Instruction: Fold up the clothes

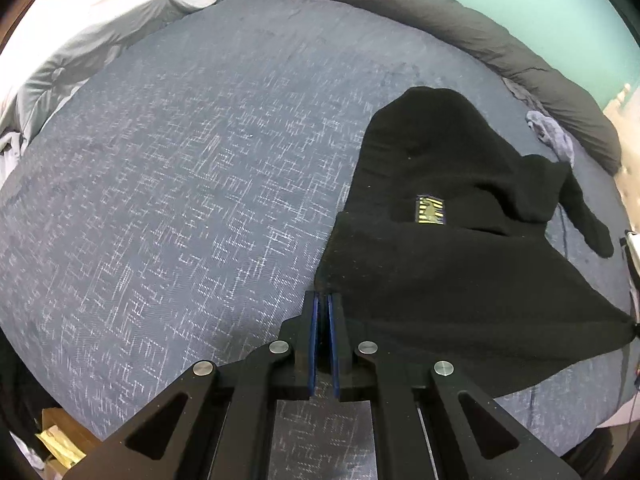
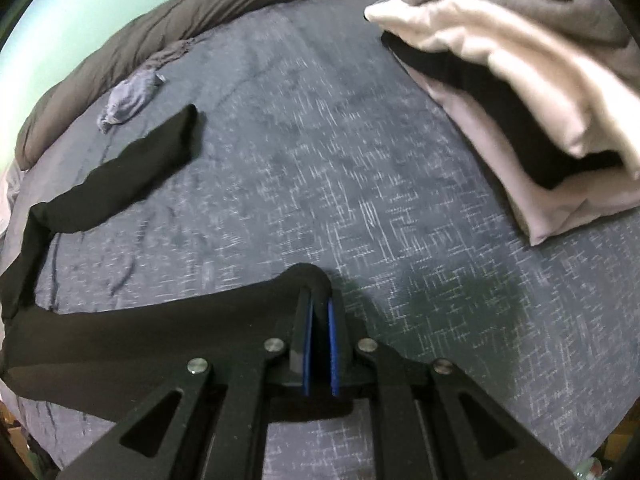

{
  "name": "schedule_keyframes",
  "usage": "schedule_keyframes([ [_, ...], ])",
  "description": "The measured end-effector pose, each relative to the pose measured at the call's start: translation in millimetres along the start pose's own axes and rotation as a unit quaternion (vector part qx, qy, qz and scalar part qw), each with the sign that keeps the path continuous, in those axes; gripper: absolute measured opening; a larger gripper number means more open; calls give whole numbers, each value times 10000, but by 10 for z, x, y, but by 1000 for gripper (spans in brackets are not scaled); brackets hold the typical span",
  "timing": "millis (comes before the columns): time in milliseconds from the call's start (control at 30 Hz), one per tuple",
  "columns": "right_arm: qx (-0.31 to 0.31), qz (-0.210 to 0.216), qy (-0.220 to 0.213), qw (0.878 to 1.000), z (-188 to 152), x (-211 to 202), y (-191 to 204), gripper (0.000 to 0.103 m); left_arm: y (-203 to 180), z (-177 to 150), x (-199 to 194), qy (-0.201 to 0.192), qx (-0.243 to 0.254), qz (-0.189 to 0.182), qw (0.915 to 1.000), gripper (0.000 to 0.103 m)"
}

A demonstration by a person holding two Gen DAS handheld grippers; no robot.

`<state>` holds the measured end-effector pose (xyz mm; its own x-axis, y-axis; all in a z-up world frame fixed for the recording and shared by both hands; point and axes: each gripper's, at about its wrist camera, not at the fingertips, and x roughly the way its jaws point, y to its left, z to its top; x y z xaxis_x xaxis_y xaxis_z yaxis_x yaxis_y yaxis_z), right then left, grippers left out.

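A black fleece garment (image 1: 460, 280) with a small yellow label (image 1: 430, 210) lies on the bed's blue patterned sheet (image 1: 180, 180). In the left wrist view its near left corner sits between the blue pads of my left gripper (image 1: 323, 300), which is shut on it. In the right wrist view the black garment (image 2: 140, 328) stretches left from my right gripper (image 2: 318, 300), which is shut on a hump of its edge. One sleeve (image 2: 160, 148) trails away to the upper left on the sheet.
A pile of folded clothes (image 2: 540, 100) in cream, black and grey sits at the right. A small crumpled blue-grey cloth (image 2: 128, 100) lies near a dark grey duvet (image 1: 480, 40) along the far edge. A light grey duvet (image 1: 100, 32) is bunched at the far left.
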<state>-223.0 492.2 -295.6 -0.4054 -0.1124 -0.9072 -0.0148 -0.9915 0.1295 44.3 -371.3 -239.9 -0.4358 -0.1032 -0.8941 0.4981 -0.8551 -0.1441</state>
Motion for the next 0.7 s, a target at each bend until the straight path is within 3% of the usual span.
schedule_keyframes([
  [267, -9, 385, -250, 9989, -19, -78, -49, 14, -13, -31, 23, 70, 2, -41, 10000, 5],
  [533, 152, 1004, -394, 9940, -206, -373, -400, 40, -24, -56, 15, 53, 75, -53, 9999, 6],
  [700, -23, 1474, -288, 9887, -377, -395, -396, 40, -52, -46, 22, 53, 93, -29, 9999, 6],
])
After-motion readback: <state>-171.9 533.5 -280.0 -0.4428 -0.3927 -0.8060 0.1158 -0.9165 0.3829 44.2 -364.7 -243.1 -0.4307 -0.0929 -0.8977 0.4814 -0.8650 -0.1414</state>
